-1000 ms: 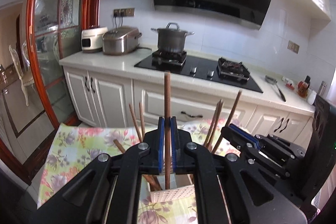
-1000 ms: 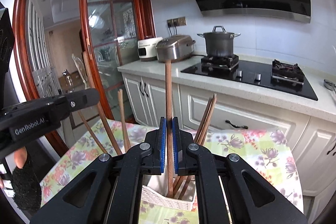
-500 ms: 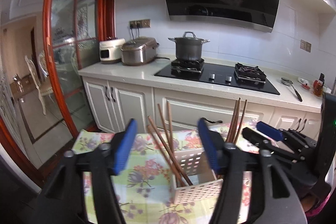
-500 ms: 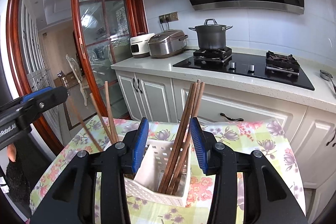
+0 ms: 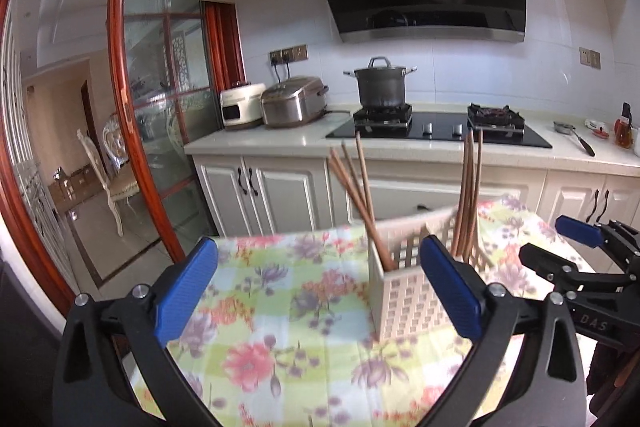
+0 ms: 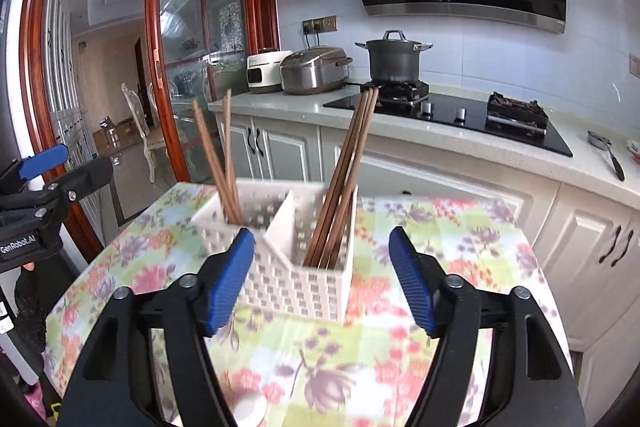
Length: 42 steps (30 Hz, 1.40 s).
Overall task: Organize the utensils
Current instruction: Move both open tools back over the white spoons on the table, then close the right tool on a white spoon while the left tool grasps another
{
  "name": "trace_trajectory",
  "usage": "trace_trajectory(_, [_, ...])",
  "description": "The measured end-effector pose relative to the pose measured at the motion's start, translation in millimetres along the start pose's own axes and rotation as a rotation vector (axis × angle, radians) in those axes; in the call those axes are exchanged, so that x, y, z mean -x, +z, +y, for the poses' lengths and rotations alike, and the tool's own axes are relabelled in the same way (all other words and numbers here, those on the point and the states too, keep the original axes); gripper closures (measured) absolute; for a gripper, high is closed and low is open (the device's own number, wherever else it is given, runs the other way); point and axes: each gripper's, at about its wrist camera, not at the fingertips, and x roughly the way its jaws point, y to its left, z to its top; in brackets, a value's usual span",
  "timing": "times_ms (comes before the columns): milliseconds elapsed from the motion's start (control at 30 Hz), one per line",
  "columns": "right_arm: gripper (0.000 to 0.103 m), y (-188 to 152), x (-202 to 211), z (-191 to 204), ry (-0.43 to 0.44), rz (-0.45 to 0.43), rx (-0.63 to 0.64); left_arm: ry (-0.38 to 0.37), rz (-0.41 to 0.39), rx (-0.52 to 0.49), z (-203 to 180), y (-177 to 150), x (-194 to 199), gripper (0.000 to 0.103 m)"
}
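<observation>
A white perforated utensil holder (image 6: 288,259) with two compartments stands on the floral tablecloth (image 6: 360,367). Brown chopsticks stand in both: a few in the left compartment (image 6: 218,155) and several in the right one (image 6: 344,171). In the left wrist view the holder (image 5: 404,291) shows the same two bundles (image 5: 356,195) (image 5: 468,195). My left gripper (image 5: 320,291) is open and empty, back from the holder. My right gripper (image 6: 322,281) is open and empty, just in front of the holder.
The table stands in front of a kitchen counter (image 5: 280,139) with a gas hob, a pot (image 5: 380,87) and rice cookers (image 5: 294,103). A red-framed glass door (image 5: 136,131) is at the left. White cabinets (image 6: 592,243) stand behind the table.
A second ago each gripper was shut on a chopstick above the holder. Both opened, dropped the chopsticks into the compartments, and have pulled back and opened wider.
</observation>
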Motion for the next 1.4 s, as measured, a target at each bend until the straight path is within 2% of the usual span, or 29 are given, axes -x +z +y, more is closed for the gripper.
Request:
trace_trajectory(100, [0.031,-19.0,5.8,2.9,-0.004,0.012,0.001,-0.022,0.043,-0.01,-2.8,-24.7,2.5,0.005])
trace_trajectory(300, [0.029,-55.5,9.3,8.5,-0.026,0.064,-0.014,-0.013,0.098,0.009,0.7,-69.6,7.9,0.005])
trace_trajectory(467, [0.029,-79.5,5.8,10.0,-0.028,0.12,-0.028,0.009,0.152,0.017,6.3,-104.5,9.1,0.005])
trace_trajectory(667, [0.029,-110.3,-3.3,15.0,-0.013,0.204,-0.055,-0.008,0.215,0.04,10.4,-137.7,12.3,0.005])
trace_trajectory(800, [0.029,-126.6,-7.5,23.5,0.007,0.252,-0.058,-0.027,0.228,-0.007,0.3,-150.6,16.9,0.005])
trace_trajectory(933, [0.035,-135.0,-11.9,34.4,0.025,0.284,-0.054,-0.049,0.248,-0.027,-6.3,-164.3,19.4,0.005])
trace_trajectory(1167, [0.045,-140.9,-19.8,46.4,0.024,0.318,-0.076,0.005,0.227,-0.018,3.7,-178.0,30.3,0.005])
trace_trajectory(1400, [0.052,-145.8,-32.5,61.6,0.004,0.371,-0.055,0.007,0.237,0.001,14.8,-183.3,34.8,0.005])
